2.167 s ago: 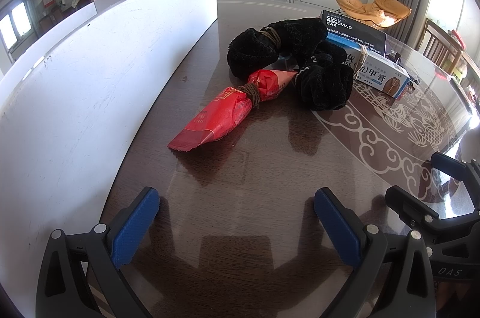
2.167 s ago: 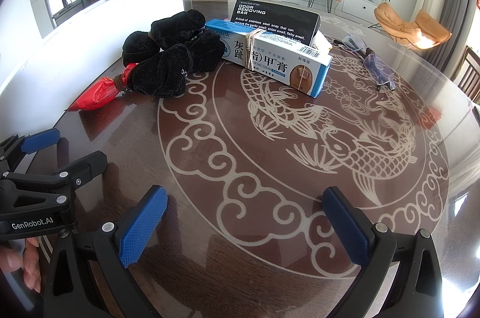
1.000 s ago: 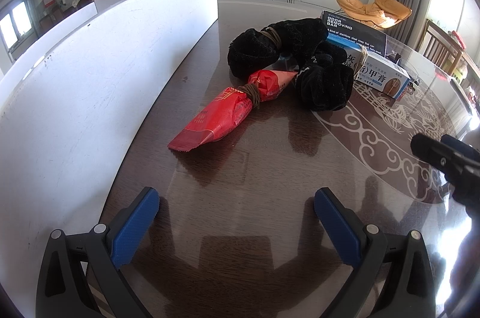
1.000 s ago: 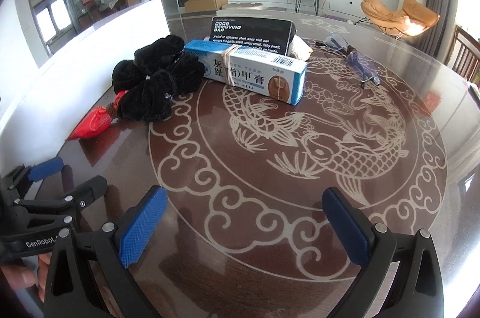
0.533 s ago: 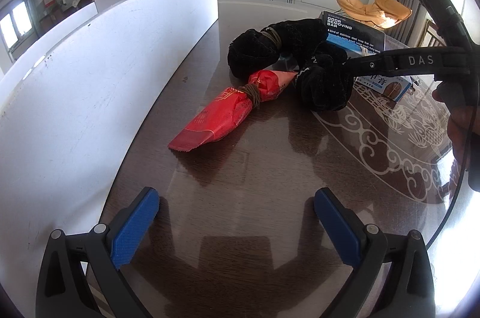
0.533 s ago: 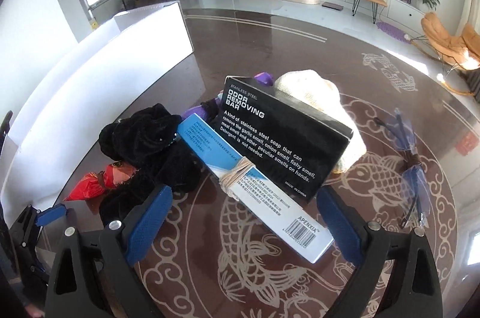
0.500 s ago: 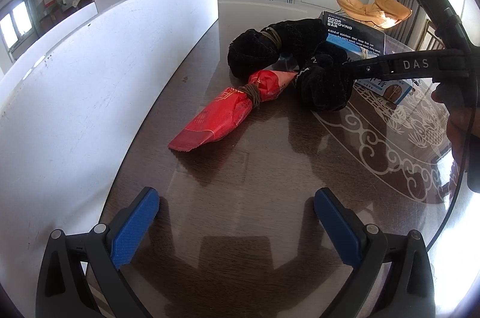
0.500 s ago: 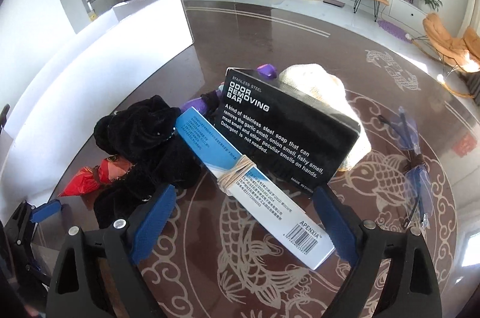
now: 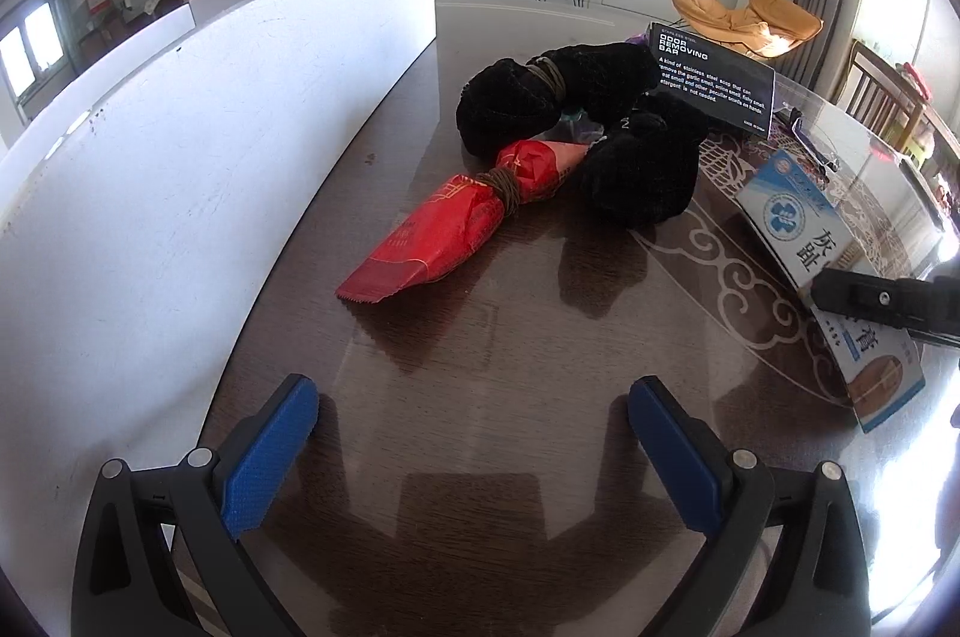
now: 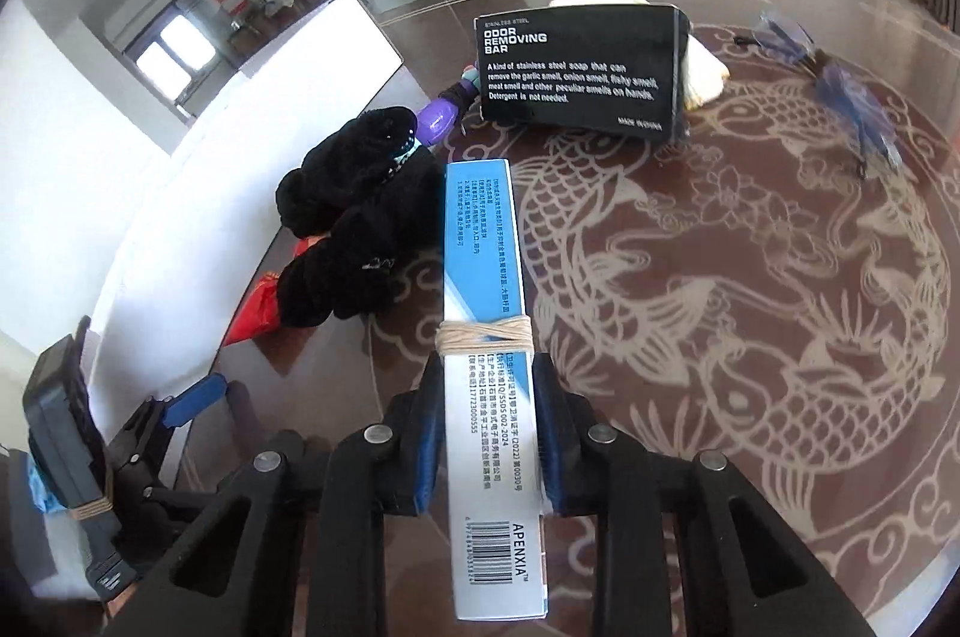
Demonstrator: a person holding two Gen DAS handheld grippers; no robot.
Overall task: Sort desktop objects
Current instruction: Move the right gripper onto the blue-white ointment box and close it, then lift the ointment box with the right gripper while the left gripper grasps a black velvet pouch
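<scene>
My right gripper (image 10: pixel 485 367) is shut on a long blue and white ointment box (image 10: pixel 487 277) tied with string, the blue pads pressing both long sides. In the left wrist view that box (image 9: pixel 798 229) hangs at the right with a black finger (image 9: pixel 864 304) across it. My left gripper (image 9: pixel 474 451) stands open low over the dark table with nothing between its pads. Ahead of it lie a red foil packet (image 9: pixel 462 223) bound with twine and black plush bundles (image 9: pixel 600 120). A black soap box (image 10: pixel 579 69) stands behind.
A tall white board (image 9: pixel 198 126) walls the table's left side. Behind the soap box lie a cream cloth (image 10: pixel 705 66) and a purple item (image 10: pixel 441 114). Blue glasses (image 10: pixel 852 96) rest at the far right on the carved fish pattern (image 10: pixel 750 265).
My right gripper dropped from above the pile and closed on the blue and white box, which now sits away from the soap box. The left gripper kept still.
</scene>
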